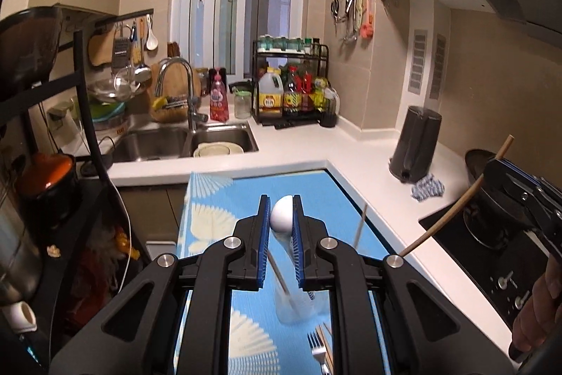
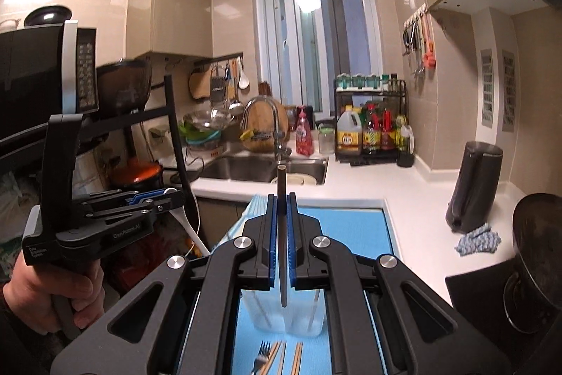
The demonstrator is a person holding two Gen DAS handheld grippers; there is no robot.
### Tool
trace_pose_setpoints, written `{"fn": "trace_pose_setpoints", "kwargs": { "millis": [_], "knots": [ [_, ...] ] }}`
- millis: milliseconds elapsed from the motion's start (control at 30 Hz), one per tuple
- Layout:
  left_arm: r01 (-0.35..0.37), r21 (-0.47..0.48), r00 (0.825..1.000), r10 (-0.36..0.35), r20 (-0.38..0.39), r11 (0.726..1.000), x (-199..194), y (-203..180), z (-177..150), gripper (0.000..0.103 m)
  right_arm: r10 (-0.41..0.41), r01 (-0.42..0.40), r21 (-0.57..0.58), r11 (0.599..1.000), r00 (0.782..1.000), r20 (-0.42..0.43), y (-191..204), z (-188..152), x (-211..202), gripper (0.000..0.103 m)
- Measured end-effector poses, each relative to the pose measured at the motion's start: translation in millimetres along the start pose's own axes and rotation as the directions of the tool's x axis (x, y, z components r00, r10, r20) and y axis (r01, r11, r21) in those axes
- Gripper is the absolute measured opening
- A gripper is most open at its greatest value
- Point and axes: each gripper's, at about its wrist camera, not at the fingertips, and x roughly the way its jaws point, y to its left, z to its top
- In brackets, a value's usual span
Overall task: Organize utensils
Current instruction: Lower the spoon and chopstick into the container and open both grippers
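Note:
My left gripper (image 1: 281,215) is shut on a white spoon (image 1: 282,212), held by its bowl with the handle hanging down toward a clear holder (image 1: 298,306) on the blue mat (image 1: 214,217). My right gripper (image 2: 282,209) is shut on a chopstick (image 2: 281,185), upright, its lower tip over the clear holder (image 2: 302,315). In the left wrist view the right gripper (image 1: 491,164) holds that chopstick (image 1: 453,208) at the right. In the right wrist view the left gripper (image 2: 172,194) holds the spoon (image 2: 186,222) at the left. A fork (image 2: 260,357) and several chopsticks (image 2: 296,357) lie on the mat.
A white counter (image 1: 351,146) runs around the mat. A sink (image 1: 182,137) with a faucet is at the back left. A black kettle (image 1: 416,146), a blue cloth (image 1: 428,188) and a stove with a dark pot (image 1: 491,199) stand on the right. A bottle rack (image 1: 291,86) sits at the back.

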Motion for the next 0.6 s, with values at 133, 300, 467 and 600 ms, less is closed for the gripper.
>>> {"fn": "trace_pose_setpoints", "kwargs": {
  "millis": [133, 300, 467, 600],
  "knots": [
    [-0.033, 0.024, 0.999, 0.034, -0.013, 0.999, 34.2, -4.0, -3.9, 0.012, -0.025, 0.025, 0.026, 0.999, 1.000, 0.006, -11.3, -11.4, 26.3, 0.005],
    [-0.050, 0.034, 0.995, 0.053, -0.080, 0.998, 79.9, -4.4, -37.9, 0.012, -0.042, 0.045, 0.060, 0.997, 0.998, -0.046, -26.1, -48.3, 60.3, 0.005],
    [-0.049, 0.085, 0.995, 0.056, -0.083, 0.995, 99.9, -14.0, -75.3, 0.012, -0.066, 0.076, 0.074, 0.994, 0.990, -0.129, -35.9, -87.4, 87.9, 0.005],
    [-0.051, 0.087, 0.994, 0.059, -0.092, 0.995, 109.0, -17.8, -96.1, 0.013, -0.057, 0.076, 0.088, 0.993, 0.979, -0.194, -39.0, -111.1, 100.8, 0.006]
  ]
}}
